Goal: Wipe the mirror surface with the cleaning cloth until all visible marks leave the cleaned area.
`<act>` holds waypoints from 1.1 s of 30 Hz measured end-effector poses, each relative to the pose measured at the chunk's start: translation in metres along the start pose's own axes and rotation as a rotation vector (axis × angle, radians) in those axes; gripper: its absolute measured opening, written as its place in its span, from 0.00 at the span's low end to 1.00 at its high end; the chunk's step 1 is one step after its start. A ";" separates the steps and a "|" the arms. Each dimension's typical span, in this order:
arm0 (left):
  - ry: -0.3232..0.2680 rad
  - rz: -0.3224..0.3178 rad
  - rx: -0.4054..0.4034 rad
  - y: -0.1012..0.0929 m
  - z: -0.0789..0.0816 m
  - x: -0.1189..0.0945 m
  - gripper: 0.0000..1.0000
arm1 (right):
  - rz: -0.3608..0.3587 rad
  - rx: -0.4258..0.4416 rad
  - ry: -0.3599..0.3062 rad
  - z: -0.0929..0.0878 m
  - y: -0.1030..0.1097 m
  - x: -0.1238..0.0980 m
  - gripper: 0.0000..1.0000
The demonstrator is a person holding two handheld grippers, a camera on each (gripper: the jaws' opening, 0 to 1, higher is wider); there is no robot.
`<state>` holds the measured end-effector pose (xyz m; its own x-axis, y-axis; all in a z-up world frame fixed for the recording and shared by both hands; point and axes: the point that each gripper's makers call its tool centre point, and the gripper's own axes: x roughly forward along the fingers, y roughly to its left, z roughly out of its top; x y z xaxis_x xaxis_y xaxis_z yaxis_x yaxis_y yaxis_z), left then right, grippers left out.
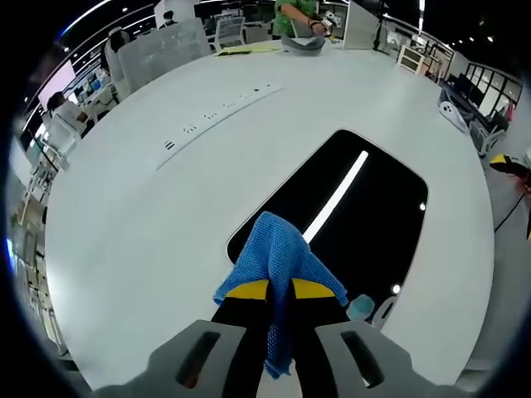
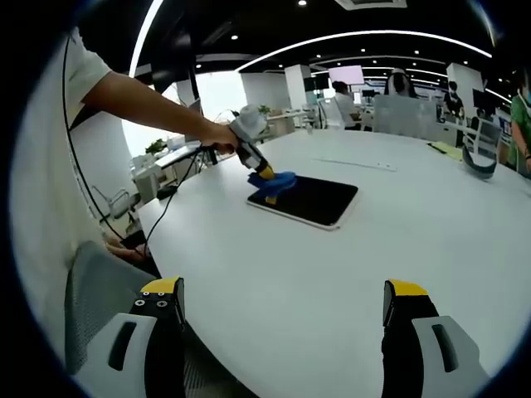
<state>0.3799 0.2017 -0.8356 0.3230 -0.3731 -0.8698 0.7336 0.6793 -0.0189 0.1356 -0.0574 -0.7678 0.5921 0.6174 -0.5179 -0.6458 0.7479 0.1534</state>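
The mirror (image 1: 357,215) is a dark rounded rectangle lying flat on the white table (image 1: 166,215), reflecting a ceiling light strip. My left gripper (image 1: 280,289) is shut on a blue cleaning cloth (image 1: 278,261), which hangs over the mirror's near edge. In the right gripper view the mirror (image 2: 315,199) lies far ahead, with the left gripper (image 2: 267,184) and the blue cloth (image 2: 276,183) at its left corner, held by a person's hand (image 2: 217,135). My right gripper (image 2: 282,311) stands open over bare table, well short of the mirror.
A strip of power sockets (image 1: 220,110) runs across the table beyond the mirror. A grey curved object (image 1: 303,44) sits at the far edge near a person in green. Chairs ring the table, one grey chair (image 2: 104,282) at the near left. A cable (image 2: 166,199) trails off the table's left edge.
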 end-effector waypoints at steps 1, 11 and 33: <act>0.000 0.000 -0.001 0.000 0.000 0.000 0.06 | 0.000 0.002 0.001 0.000 0.000 0.000 1.00; -0.005 -0.003 0.001 -0.003 -0.003 -0.002 0.06 | 0.006 -0.003 0.004 0.000 0.000 0.002 1.00; -0.010 -0.018 0.019 -0.014 -0.010 -0.006 0.06 | 0.018 0.003 0.000 -0.002 0.005 0.003 1.00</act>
<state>0.3616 0.2004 -0.8354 0.3159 -0.3916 -0.8642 0.7506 0.6603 -0.0248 0.1338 -0.0523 -0.7702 0.5800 0.6310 -0.5152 -0.6549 0.7373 0.1657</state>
